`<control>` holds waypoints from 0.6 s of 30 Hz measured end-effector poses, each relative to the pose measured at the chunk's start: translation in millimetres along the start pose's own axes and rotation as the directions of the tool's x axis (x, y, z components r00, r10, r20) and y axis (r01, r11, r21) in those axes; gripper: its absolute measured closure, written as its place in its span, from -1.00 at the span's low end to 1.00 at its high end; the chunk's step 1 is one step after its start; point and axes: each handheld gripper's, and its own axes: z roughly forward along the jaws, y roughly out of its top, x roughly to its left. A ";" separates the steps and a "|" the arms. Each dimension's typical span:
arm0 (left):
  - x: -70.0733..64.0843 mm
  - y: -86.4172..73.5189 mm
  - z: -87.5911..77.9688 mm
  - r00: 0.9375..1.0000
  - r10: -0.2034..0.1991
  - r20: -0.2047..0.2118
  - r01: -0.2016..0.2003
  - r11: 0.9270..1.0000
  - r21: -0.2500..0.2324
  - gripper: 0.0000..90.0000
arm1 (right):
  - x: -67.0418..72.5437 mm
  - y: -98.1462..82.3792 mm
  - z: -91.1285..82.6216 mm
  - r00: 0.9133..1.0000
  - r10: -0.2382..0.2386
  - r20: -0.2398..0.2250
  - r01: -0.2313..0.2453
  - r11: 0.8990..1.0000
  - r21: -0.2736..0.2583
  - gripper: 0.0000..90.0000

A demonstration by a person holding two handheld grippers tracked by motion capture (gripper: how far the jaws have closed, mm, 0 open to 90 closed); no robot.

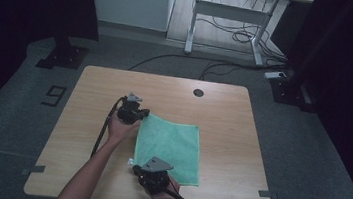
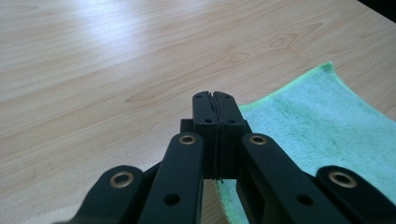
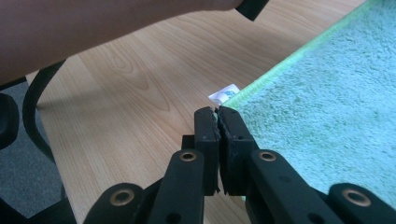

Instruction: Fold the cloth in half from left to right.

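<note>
In the high view, your left gripper (image 1: 143, 113) sits just left of centre frame, at the upper left corner of the green cloth (image 1: 171, 149); your left hand (image 1: 121, 129) grips it from below, with its cable (image 1: 101, 136) running down along your forearm; your right gripper (image 1: 142, 170) is low in the frame at the cloth's lower left corner, with your right hand (image 1: 167, 194) behind it at the bottom edge; the cloth lies flat in the middle of the wooden table (image 1: 86, 119), and a small white tag (image 1: 130, 161) pokes out by its lower left corner.

In the left gripper view, your 2 jaws are pressed together at lower centre, with a sliver of green cloth (image 2: 327, 126) showing below them; the jaws look clamped on its corner; the rest of the cloth spreads across the right of the frame on the table (image 2: 93, 70).

In the right gripper view, your 2 jaws are squeezed on the cloth's (image 3: 336, 102) edge at centre frame, a bit of green caught between their tips; the white tag (image 3: 224, 93) lies just above them; your left forearm (image 3: 93, 23) crosses the upper left.
</note>
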 end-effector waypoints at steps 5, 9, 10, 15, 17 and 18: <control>-3.7 5.5 -4.0 1.000 0.010 0.005 -0.010 1.000 -0.005 0.99 | -3.1 0.7 -2.0 1.000 0.008 -0.005 -0.008 1.000 -0.001 0.92; -3.0 8.8 -7.9 1.000 0.001 0.009 -0.001 1.000 -0.009 0.99 | -10.0 4.9 -5.4 1.000 0.019 0.009 -0.019 0.999 -0.026 0.92; -3.0 9.5 -8.4 1.000 0.003 0.008 -0.003 1.000 -0.008 0.99 | -10.0 4.9 -5.4 1.000 0.019 0.009 -0.019 0.999 -0.026 0.92; -5.6 12.2 -8.1 1.000 0.011 0.005 -0.011 1.000 -0.012 0.99 | -16.1 5.2 -7.7 0.999 0.034 0.015 -0.033 0.999 -0.031 0.92; -5.9 12.2 -7.3 1.000 0.009 0.006 -0.009 1.000 -0.009 0.99 | -16.3 3.3 -6.5 0.999 0.035 0.014 -0.034 0.999 -0.025 0.93; -5.8 11.7 -6.9 1.000 0.005 0.003 -0.005 1.000 -0.009 0.99 | -16.0 2.9 -6.0 0.999 0.035 0.013 -0.035 0.999 -0.024 0.92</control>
